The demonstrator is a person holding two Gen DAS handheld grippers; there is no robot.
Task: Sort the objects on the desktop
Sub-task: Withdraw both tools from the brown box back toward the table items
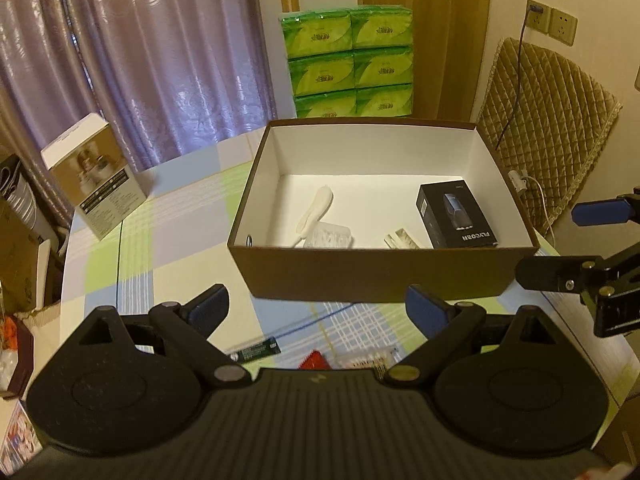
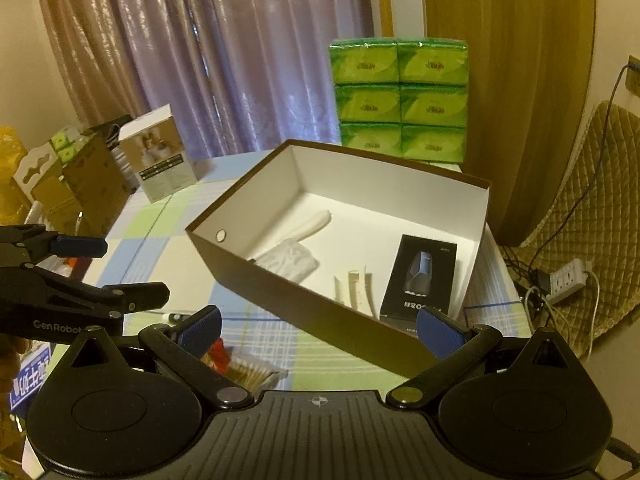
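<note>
While both claws gape (empty) | black box [image 1: 456, 216] reads "FLYCO" | left claw [image 2: 100, 270] "GenRobot"

The left gripper's body hides most of a red item [image 1: 315, 360] and a pack of sticks [image 1: 366, 359]. The near wall of the brown box [image 2: 320, 304] covers the black carton's [image 2: 420, 276] lower end; its label is too blurred to read.

Warm, dim yellowish indoor light; the curtain [image 1: 160, 60] shimmers with glare, fisheye corners darken and bend, nearby tabletop clutter blurs.
</note>
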